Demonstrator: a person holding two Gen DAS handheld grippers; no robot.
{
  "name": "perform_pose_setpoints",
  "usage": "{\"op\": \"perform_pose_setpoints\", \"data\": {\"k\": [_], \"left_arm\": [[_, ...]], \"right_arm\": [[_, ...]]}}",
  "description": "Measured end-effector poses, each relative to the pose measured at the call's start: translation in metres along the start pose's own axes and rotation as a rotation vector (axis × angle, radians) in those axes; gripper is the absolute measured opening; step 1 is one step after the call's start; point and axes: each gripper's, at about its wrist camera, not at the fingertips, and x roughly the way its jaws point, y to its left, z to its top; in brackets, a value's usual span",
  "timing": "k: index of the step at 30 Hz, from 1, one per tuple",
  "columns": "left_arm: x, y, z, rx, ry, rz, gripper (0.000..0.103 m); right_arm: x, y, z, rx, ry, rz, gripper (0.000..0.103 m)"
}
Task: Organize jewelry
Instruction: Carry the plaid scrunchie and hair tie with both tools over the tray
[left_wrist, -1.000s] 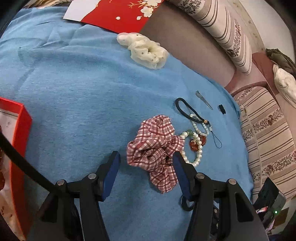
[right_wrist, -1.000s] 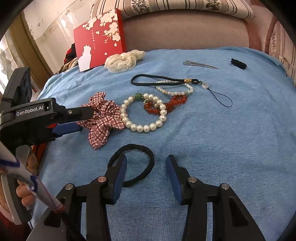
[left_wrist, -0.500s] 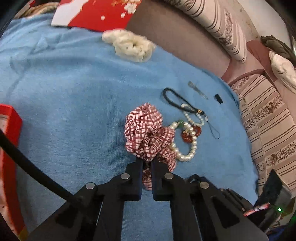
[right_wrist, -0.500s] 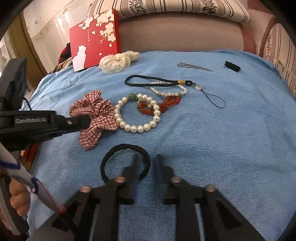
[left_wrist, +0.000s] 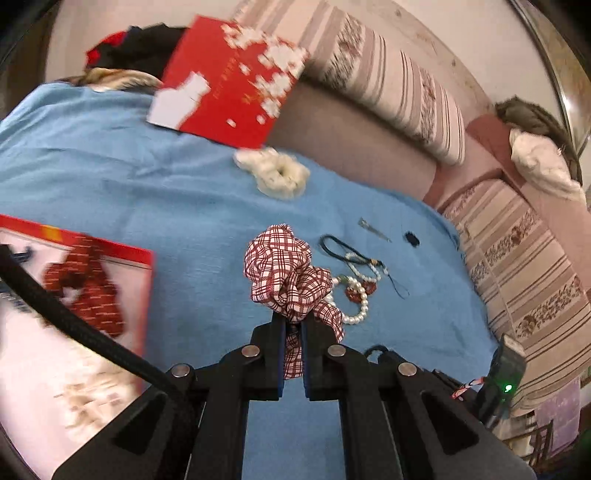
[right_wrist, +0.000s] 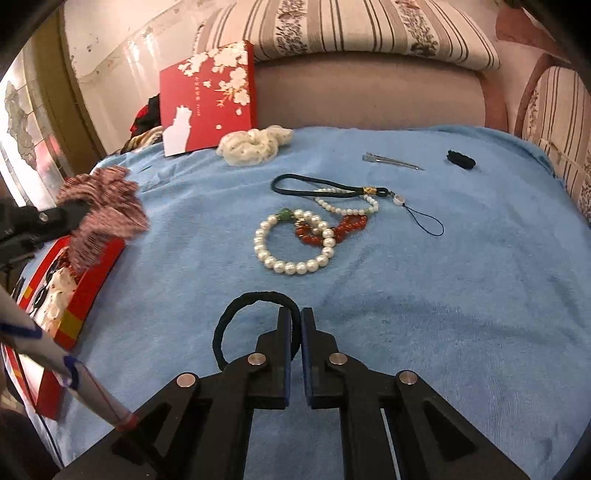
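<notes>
My left gripper (left_wrist: 292, 325) is shut on the red plaid scrunchie (left_wrist: 286, 271) and holds it lifted above the blue cloth, beside the open red box (left_wrist: 79, 258). In the right wrist view the scrunchie (right_wrist: 107, 210) hangs over the box (right_wrist: 92, 280) at the left. My right gripper (right_wrist: 295, 314) is shut on the black hair tie (right_wrist: 236, 314), which lies on the cloth. A pearl bracelet (right_wrist: 295, 264), red bead bracelet (right_wrist: 347, 229), small pearl strand with black cord (right_wrist: 325, 184), cream scrunchie (right_wrist: 255, 144), metal hair clip (right_wrist: 391, 160) and small black item (right_wrist: 461, 159) lie further back.
The red box lid (right_wrist: 210, 99) with white flowers leans against the sofa back behind the blue cloth (right_wrist: 443, 277). Striped cushions (right_wrist: 351, 26) line the back and right side. The box holds a dark red item (left_wrist: 88, 284) and other pieces.
My left gripper closed on the plaid scrunchie, lifted it and carried it left toward the red box. My right gripper closed on the black hair tie.
</notes>
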Motion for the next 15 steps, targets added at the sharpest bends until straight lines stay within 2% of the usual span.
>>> {"op": "perform_pose_setpoints", "data": {"k": [6,10,12,15], "left_arm": [[-0.054,0.033,-0.008,-0.016,-0.089,0.114,0.006],[-0.079,0.066,-0.022,-0.051,-0.097,0.200,0.006],[-0.088,0.085,-0.027,-0.067,-0.089,0.260,0.006],[-0.095,0.111,-0.032,-0.095,-0.063,0.306,0.006]], "right_arm": [[-0.023,0.027,-0.003,-0.051,-0.025,0.020,0.006],[-0.041,0.058,-0.003,-0.077,-0.042,0.076,0.006],[-0.047,0.076,-0.003,-0.094,-0.041,0.110,0.006],[-0.054,0.111,-0.004,-0.147,-0.037,0.151,0.006]]}}
